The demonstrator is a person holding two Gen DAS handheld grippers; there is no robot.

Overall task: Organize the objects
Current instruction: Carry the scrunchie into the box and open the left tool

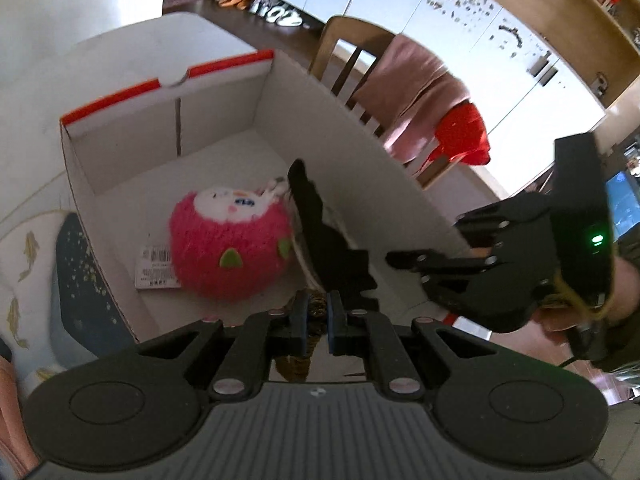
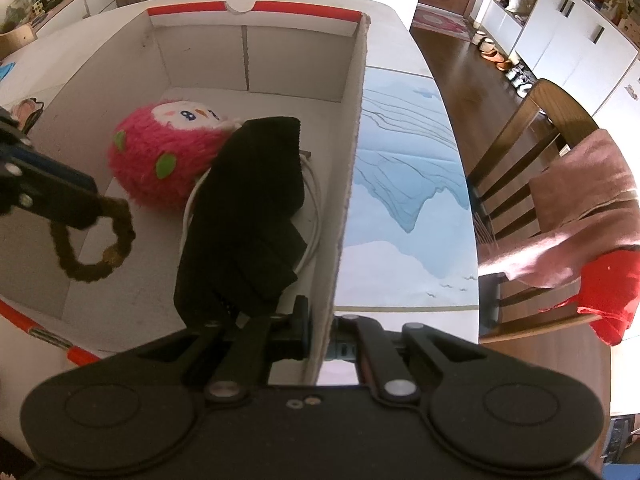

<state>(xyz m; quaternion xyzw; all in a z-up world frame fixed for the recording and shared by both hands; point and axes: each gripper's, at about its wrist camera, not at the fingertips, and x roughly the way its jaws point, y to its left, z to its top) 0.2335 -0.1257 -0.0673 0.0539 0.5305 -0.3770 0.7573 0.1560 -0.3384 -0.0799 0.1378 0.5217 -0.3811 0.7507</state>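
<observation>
Left hand-held gripper (image 1: 317, 322) pinches brown hair tie (image 2: 96, 240), dangling over box (image 2: 256, 10) floor beside pink plush (image 2: 160, 156). Right hand-held gripper (image 2: 320, 332) clamps the box's side wall.

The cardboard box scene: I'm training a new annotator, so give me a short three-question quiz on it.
1. True or false: the right claw is shut on the box wall.
2. What does the left claw hold? A) brown hair tie B) white cable C) barcode tag
3. Which thing in the box is pink?

Key: 1 true; 2 A; 3 the plush toy.
</observation>
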